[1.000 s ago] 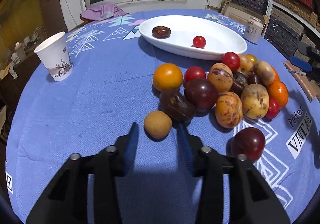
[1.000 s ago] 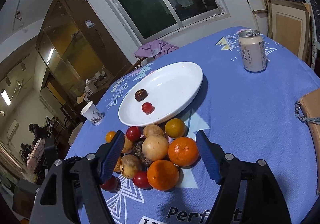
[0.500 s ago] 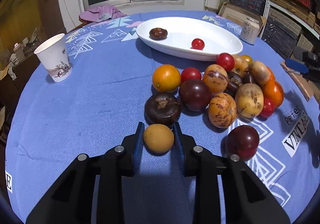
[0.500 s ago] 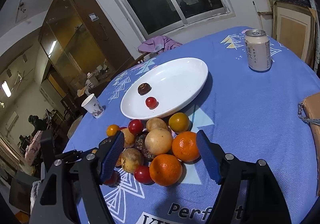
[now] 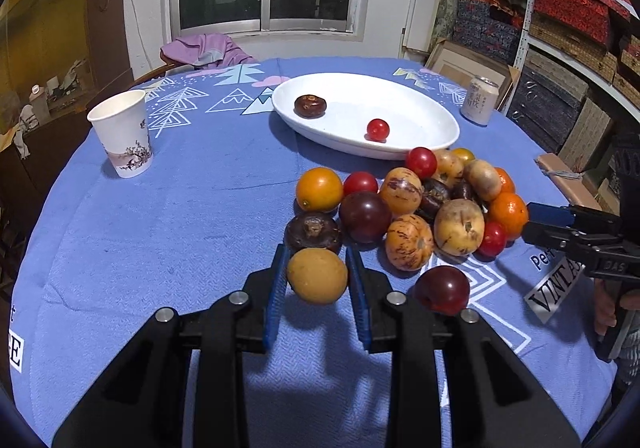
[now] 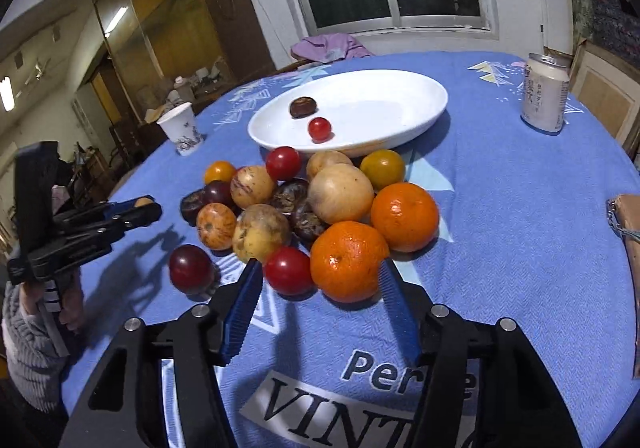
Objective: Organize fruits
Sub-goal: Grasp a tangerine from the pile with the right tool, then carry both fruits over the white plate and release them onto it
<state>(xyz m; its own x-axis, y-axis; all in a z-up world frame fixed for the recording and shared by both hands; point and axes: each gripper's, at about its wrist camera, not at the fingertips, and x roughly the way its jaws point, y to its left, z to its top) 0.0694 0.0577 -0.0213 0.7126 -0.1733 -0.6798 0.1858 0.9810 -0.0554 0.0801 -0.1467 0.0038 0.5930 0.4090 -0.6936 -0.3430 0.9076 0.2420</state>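
Observation:
My left gripper (image 5: 316,252) is shut on a tan round fruit (image 5: 317,276), held just above the blue tablecloth (image 5: 180,232) beside a dark brown fruit (image 5: 313,230). A pile of oranges, tomatoes, plums and speckled yellow fruits (image 5: 404,203) lies to its right. My right gripper (image 6: 320,272) is closing at the near side of the pile. A mandarin (image 6: 347,260) and a red tomato (image 6: 287,271) sit between its fingertips, and the pads do not press on either. The white oval plate (image 6: 434,89) behind holds a dark fruit (image 6: 303,107) and a cherry tomato (image 6: 319,128).
A paper cup (image 5: 122,133) stands at the left of the table and a drink can (image 6: 545,97) at the far right. A lone dark red plum (image 5: 442,289) lies near the front. A brown box (image 6: 632,232) sits at the right edge. A person's sleeve and hand (image 6: 28,328) hold the left gripper.
My left gripper closed on the tan fruit and raised it off the cloth. My right gripper came closer to the pile, rolled more level and its jaws narrowed.

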